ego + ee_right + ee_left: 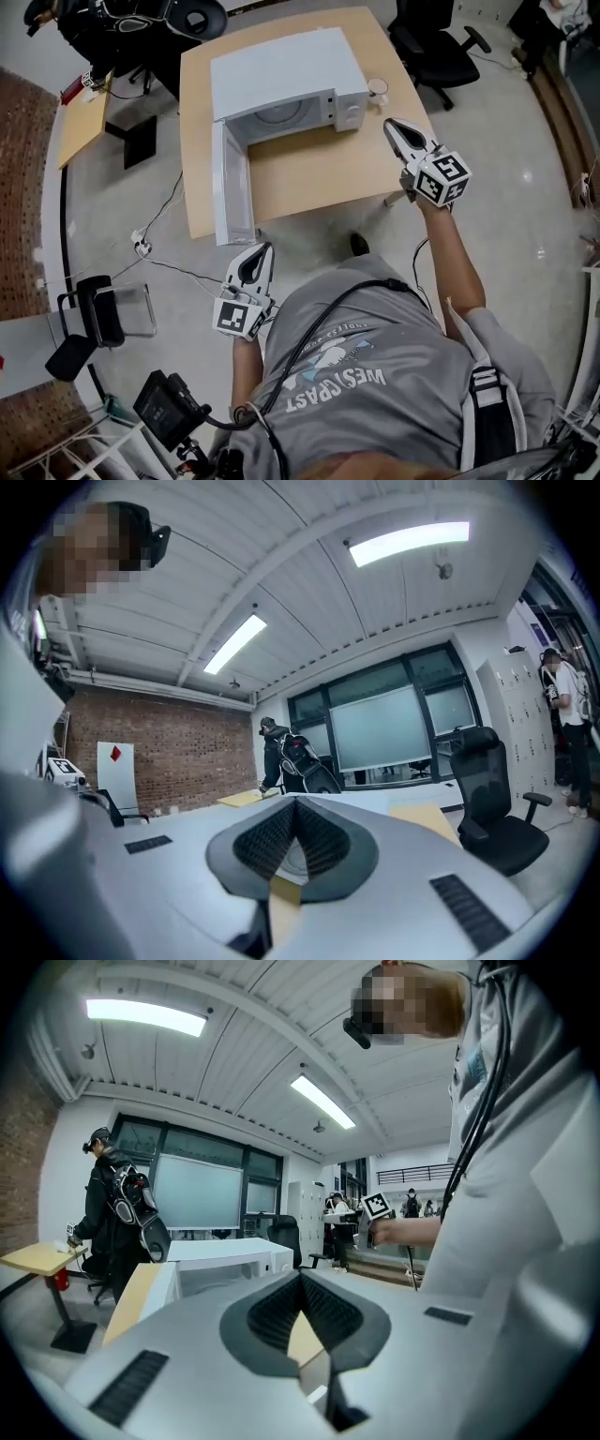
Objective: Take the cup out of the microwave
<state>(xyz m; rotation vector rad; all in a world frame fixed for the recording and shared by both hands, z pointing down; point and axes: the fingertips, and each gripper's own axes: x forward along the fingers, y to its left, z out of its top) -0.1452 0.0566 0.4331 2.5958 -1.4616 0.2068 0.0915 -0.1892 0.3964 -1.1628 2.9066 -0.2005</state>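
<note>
Wooden table (309, 178), open microwave (281, 80) (cup (378, 89) beside)

Office: wooden desks (309, 178), swivel chairs (439, 52)

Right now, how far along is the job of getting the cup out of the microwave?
Done, it seems: the cup stands on the table just right of the microwave, and no cup shows in the open cavity. In hand: nothing. The left gripper and right gripper are both shut and empty, held clear of the microwave. Left: perhaps only the door, which hangs wide open.
</note>
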